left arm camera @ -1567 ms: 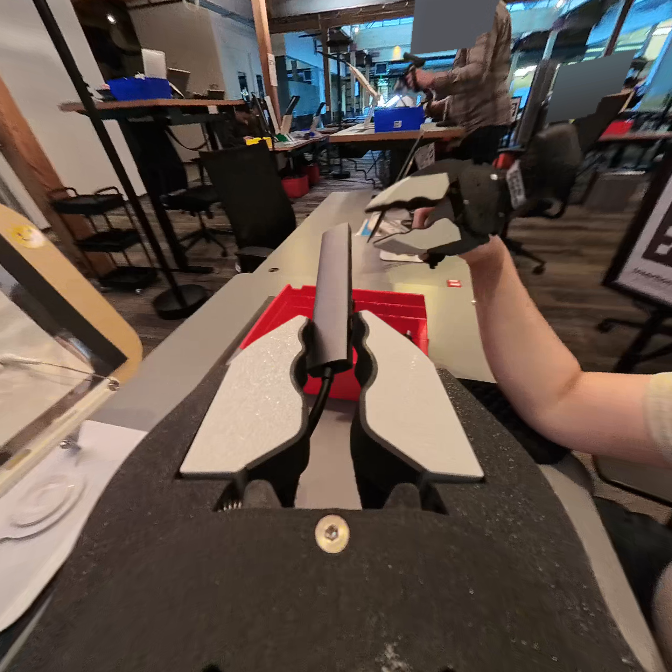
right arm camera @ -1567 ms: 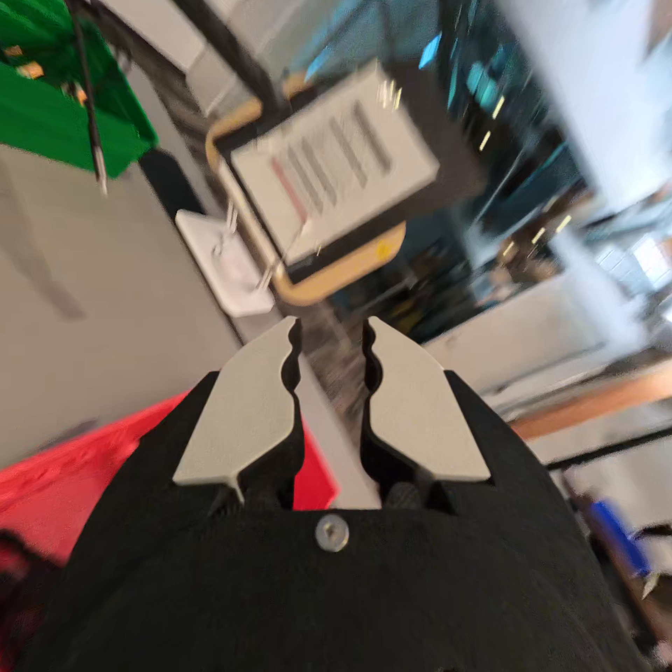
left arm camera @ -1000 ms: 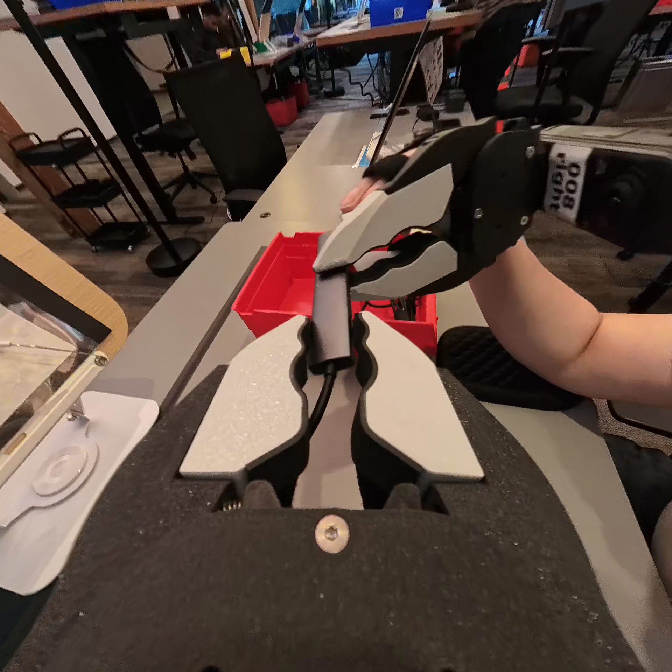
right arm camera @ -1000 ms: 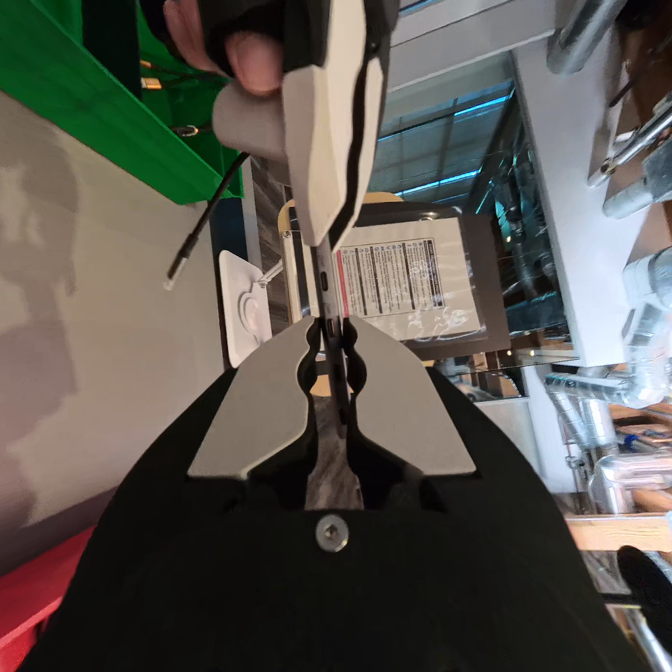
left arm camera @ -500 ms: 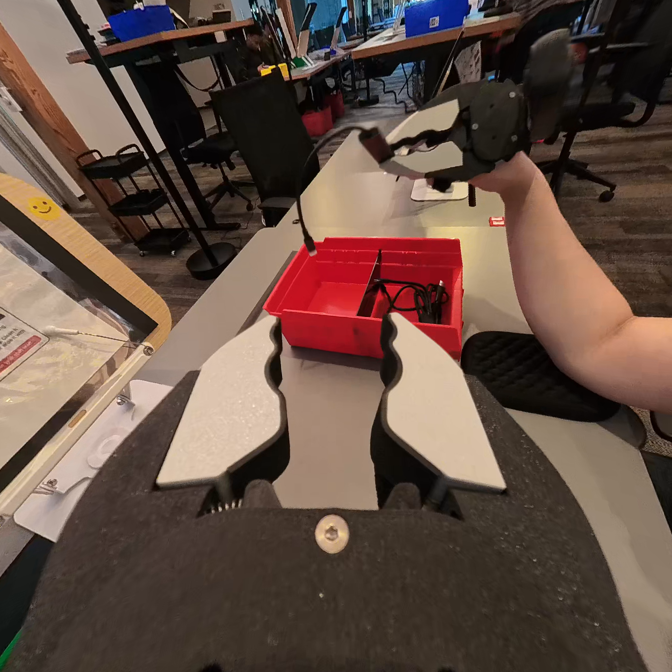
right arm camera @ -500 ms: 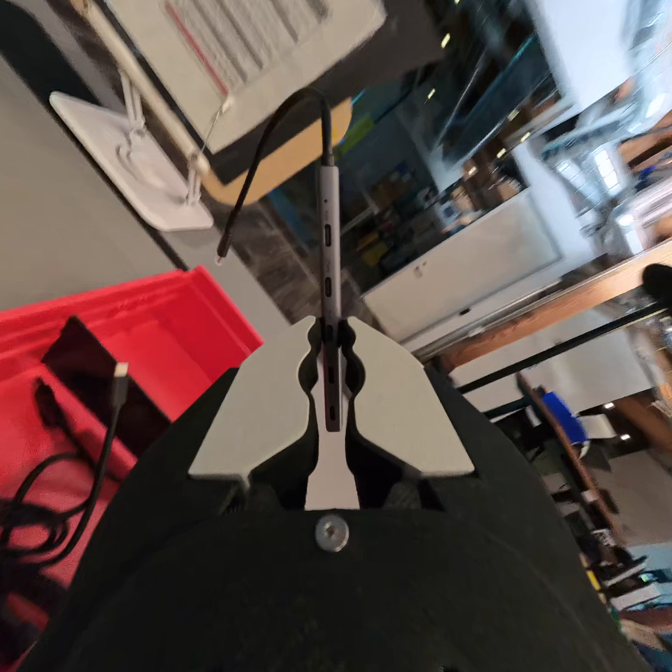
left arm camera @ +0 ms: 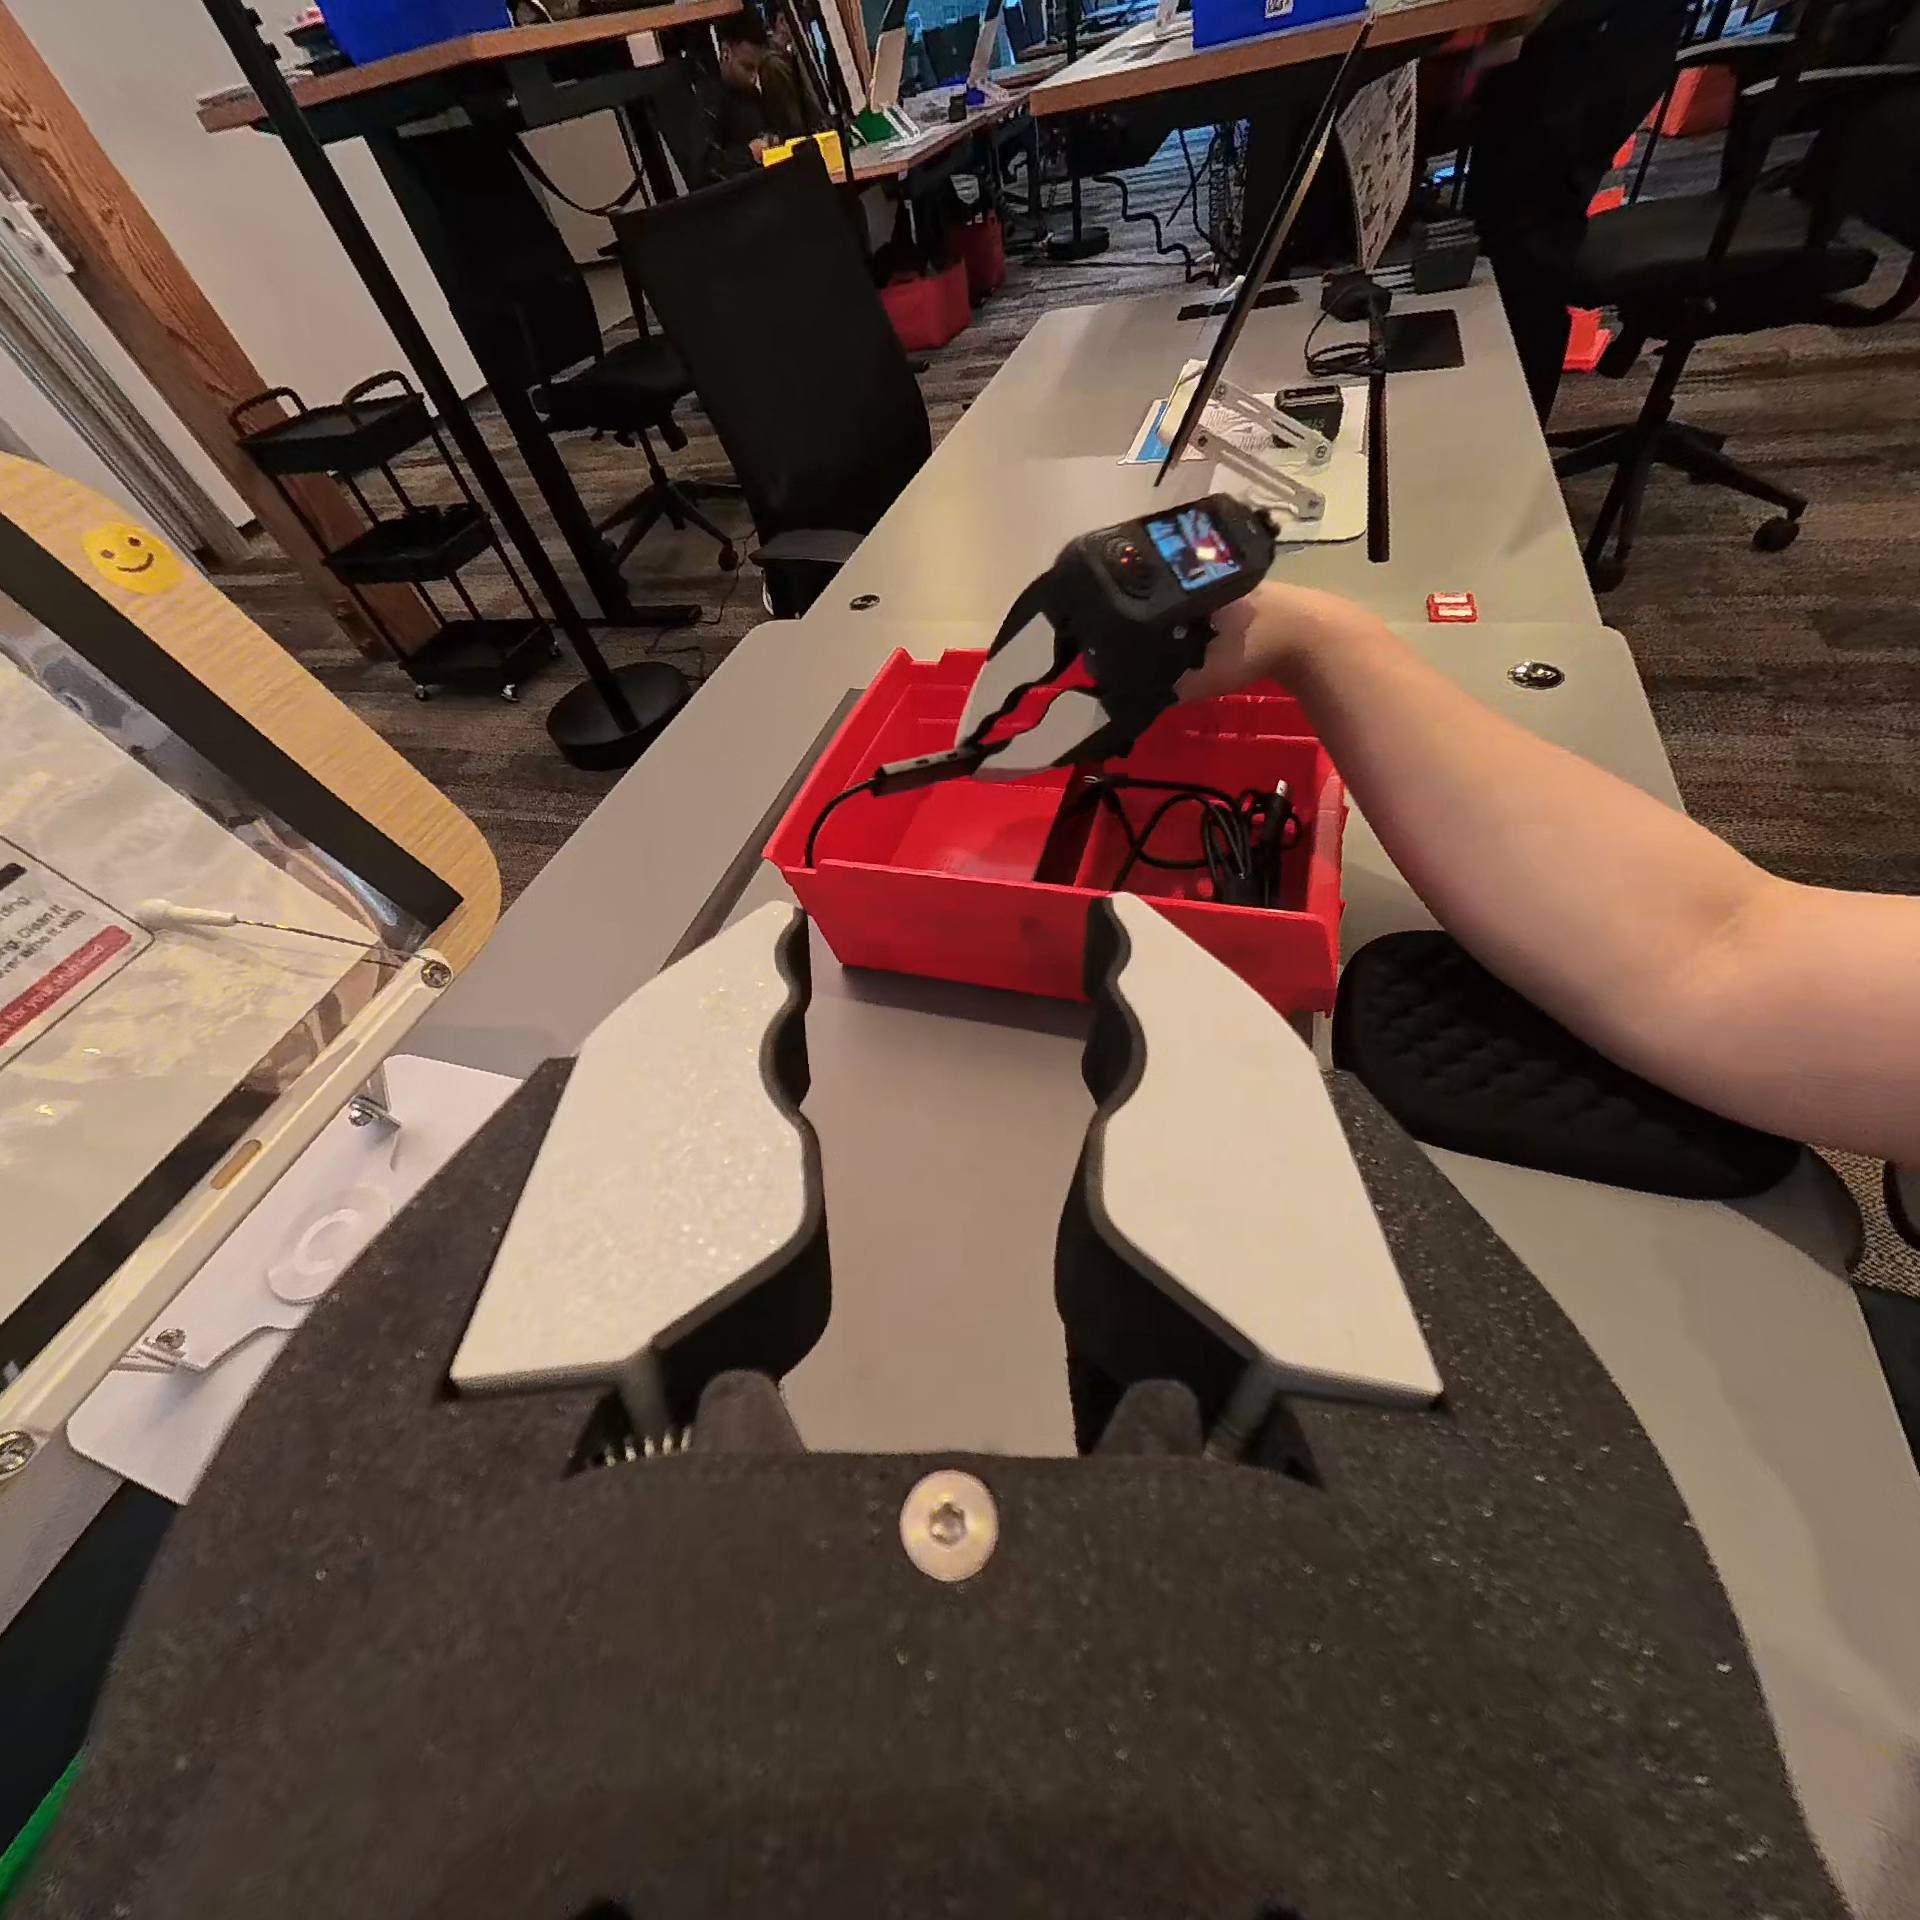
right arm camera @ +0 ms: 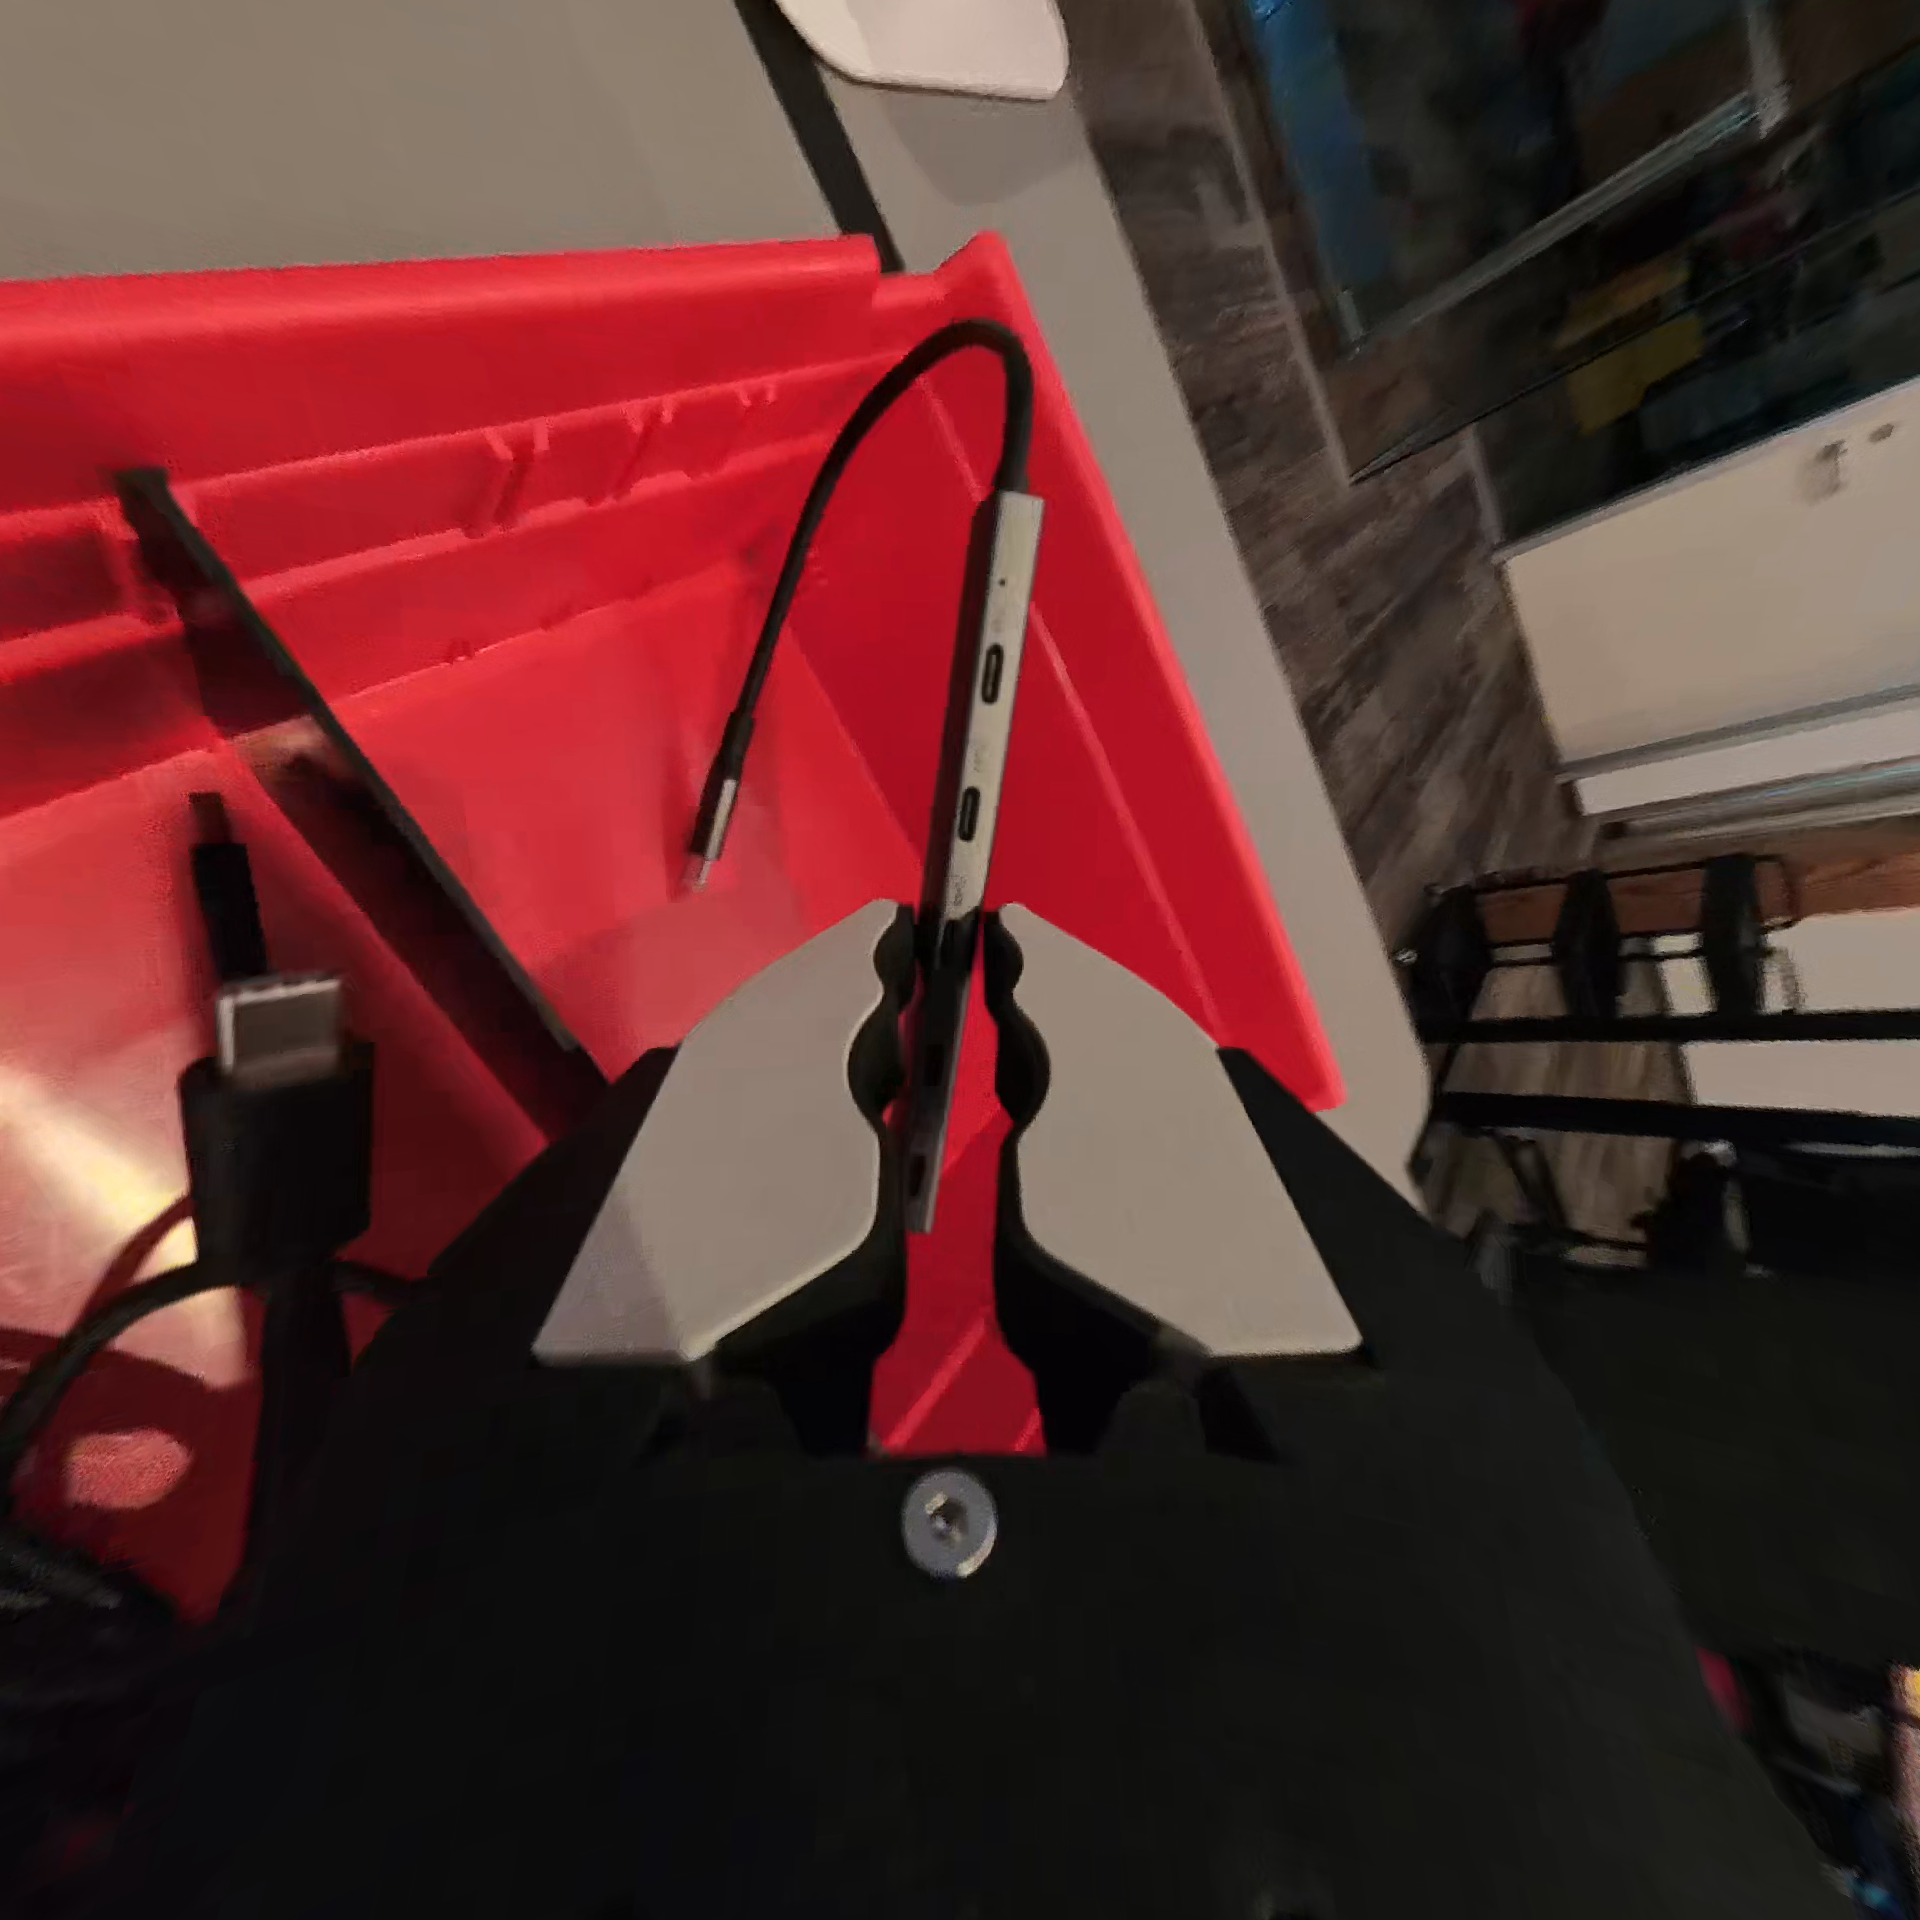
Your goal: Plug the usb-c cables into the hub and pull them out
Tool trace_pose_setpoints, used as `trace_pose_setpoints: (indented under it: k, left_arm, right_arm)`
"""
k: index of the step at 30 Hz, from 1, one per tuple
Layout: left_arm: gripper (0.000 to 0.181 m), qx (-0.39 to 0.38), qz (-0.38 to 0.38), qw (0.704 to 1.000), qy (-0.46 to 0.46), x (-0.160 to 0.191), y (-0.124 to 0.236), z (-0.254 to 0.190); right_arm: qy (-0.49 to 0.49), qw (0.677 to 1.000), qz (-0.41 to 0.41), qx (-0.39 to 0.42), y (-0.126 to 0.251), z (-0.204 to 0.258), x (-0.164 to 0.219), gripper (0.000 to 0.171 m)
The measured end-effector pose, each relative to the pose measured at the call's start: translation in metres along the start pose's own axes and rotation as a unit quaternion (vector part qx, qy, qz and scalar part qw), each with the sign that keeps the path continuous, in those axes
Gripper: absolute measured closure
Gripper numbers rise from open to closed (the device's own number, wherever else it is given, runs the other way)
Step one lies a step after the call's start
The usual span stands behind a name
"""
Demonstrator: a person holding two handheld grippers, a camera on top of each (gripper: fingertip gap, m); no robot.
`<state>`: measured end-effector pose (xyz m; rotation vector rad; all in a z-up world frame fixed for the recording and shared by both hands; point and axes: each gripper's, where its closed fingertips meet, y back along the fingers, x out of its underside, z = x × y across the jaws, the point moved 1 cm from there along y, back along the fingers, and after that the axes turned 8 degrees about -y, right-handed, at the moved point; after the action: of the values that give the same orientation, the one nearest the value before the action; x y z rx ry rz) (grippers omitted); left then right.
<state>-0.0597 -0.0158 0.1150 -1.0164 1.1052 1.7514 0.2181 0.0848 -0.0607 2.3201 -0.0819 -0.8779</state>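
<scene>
My right gripper (right arm camera: 948, 914) is shut on the slim grey hub (right arm camera: 987, 717) and holds it over the left compartment of the red bin (right arm camera: 1132, 727). The hub's short black tail cable (right arm camera: 821, 540) loops down with a free plug. In the left wrist view the right gripper (left arm camera: 987, 753) hangs over the red bin (left arm camera: 997, 925) with the hub (left arm camera: 920, 771) sticking out left. Black usb-c cables (left arm camera: 1216, 831) lie coiled in the bin's right compartment; one plug (right arm camera: 272, 1023) shows close up. My left gripper (left arm camera: 945, 920) is open and empty above the table, in front of the bin.
A black divider (left arm camera: 1060, 847) splits the bin. A black padded mat (left arm camera: 1507, 1070) lies right of it under the person's forearm (left arm camera: 1610, 935). A framed sign on a white stand (left arm camera: 156, 935) stands at the left. A grey table (left arm camera: 935, 1195) carries it all. The left gripper's tips are roughly 35 cm from the right gripper's.
The hub passed from my left gripper to my right. My left gripper opened and drew back. My right gripper carried the hub up, then down over the red bin.
</scene>
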Motion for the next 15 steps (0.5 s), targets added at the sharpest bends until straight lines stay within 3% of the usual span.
trace_pose_setpoints:
  k: [3, 7, 11, 15]
  left_arm:
    - [0.132, 0.001, 0.003, 1.000, 0.006, 0.001, 0.002, 0.000]
    - [0.133, 0.007, 0.009, 1.000, 0.018, 0.002, 0.005, 0.000]
    - [0.133, -0.011, 0.019, 1.000, 0.020, 0.004, 0.011, 0.005]
    - [0.134, -0.036, 0.030, 0.999, 0.016, 0.007, 0.018, 0.012]
  right_arm:
    - [-0.060, 0.998, 0.031, -0.008, 0.003, -0.001, 0.007, 0.156]
    - [-0.157, 0.987, -0.016, 0.041, 0.042, -0.031, -0.004, 0.132]
    - [-0.314, 0.937, 0.102, 0.115, 0.080, -0.058, 0.055, 0.125]
    - [-0.418, 0.896, 0.141, 0.046, 0.079, -0.035, 0.092, 0.139]
